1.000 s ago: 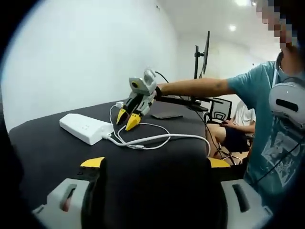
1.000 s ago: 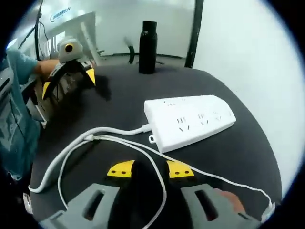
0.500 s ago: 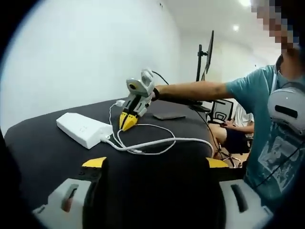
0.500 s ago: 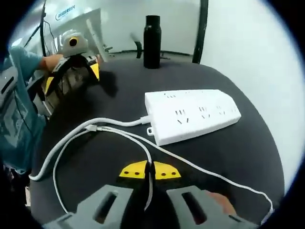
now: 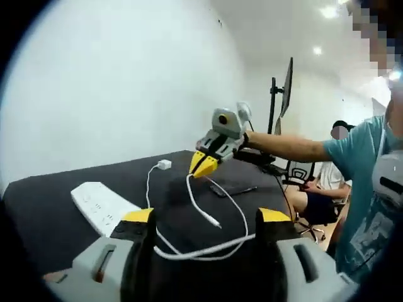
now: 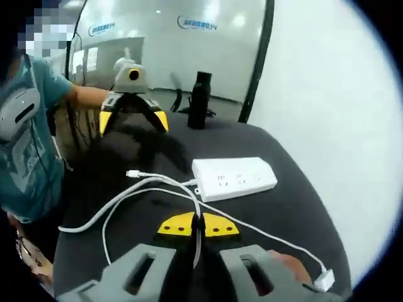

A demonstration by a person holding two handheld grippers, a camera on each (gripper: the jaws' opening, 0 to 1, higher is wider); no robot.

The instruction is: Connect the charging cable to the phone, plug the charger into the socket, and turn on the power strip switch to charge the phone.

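Between the yellow tips of our right tongs (image 6: 198,226), which are pressed together, we pinch the thin white cable (image 6: 151,186) and hold it above the black table (image 6: 296,201). From that pinch the cable runs ahead over the table toward its small plug end (image 6: 132,173), while another stretch trails off to the right and ends at the white charger (image 6: 325,279) near the table edge. Just beyond the pinch, slightly right, lies the white power strip (image 6: 234,178) with its own thicker cord looping back toward us on the left. A black bottle (image 6: 199,100) stands farther off behind the strip. Our left tongs (image 5: 204,216) hang above the table with both jaws spread wide and nothing between them. From the left gripper view, the right tongs (image 5: 203,165) show ahead, with the cable dangling from their tips in a loop, the strip off to the left of them and a dark phone (image 5: 232,189) lying flat just beyond.
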